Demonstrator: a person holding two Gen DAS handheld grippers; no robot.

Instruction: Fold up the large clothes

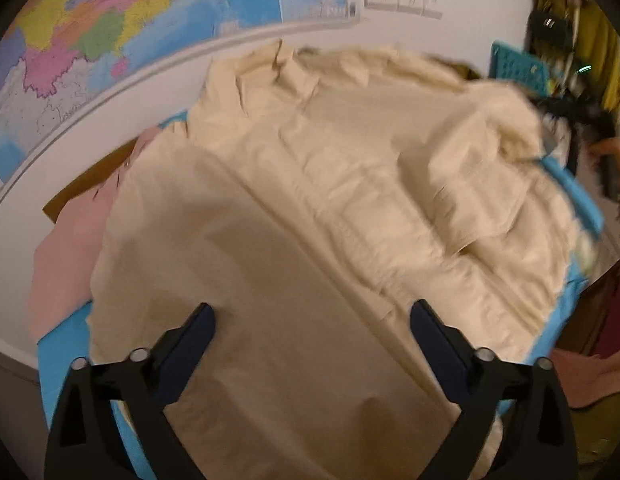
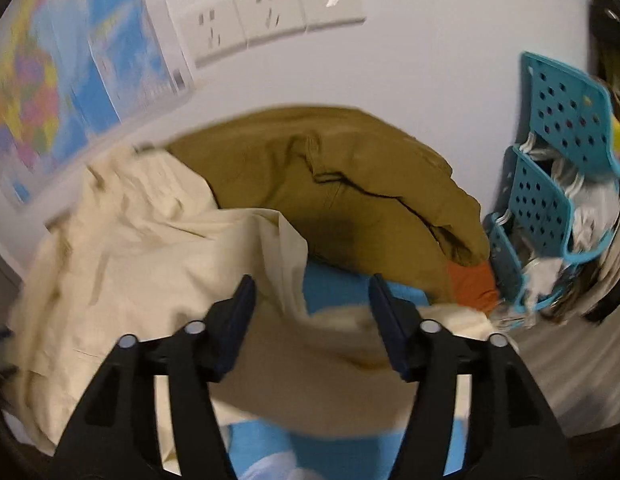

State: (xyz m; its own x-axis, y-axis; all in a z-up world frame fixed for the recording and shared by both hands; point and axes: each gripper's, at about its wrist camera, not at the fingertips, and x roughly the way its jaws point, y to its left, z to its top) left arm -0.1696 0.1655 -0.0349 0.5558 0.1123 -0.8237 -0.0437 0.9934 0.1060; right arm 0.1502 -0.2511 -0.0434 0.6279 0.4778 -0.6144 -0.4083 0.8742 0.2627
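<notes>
- Cream cotton garment (image 1: 310,208), large, with a seam or placket running down its middle: spread over the blue table cover (image 1: 65,340), filling most of it. Landmark for all entries below.
- Sleeve or side panel of the cream garment: lies doubled over onto the body on the side away from the map; rumpled, edge not squared.
- Left gripper (image 1: 312,316): over the near, flat part of the cream garment, jaws spread wide, nothing between the pads, angled down at the cloth.
- Right gripper (image 2: 312,292): at the far side of the cream garment by its loose edge, jaws spread; a fold of cream cloth (image 2: 281,248) lies between and below the fingers, unpinched as far as the blurred view shows.
- Pink garment (image 1: 73,240): partly under the cream garment, on the map side.
- Mustard-brown garment (image 2: 350,176): heaped beyond the cream garment, against the wall.
- Teal perforated rack (image 2: 550,184): beyond the brown heap, well clear of the cream garment.
- Wall map (image 1: 89,40) and sockets (image 2: 265,20): on the wall behind the cream garment.
- Handling note, judged: step appears to be folding a side inward. Pinch a single layer at the edge, not the bunch; take matching points with both grippers; lift just enough to clear, lay the edge parallel to the centre seam, smooth before releasing. Keep the pink garment from dragging along.
</notes>
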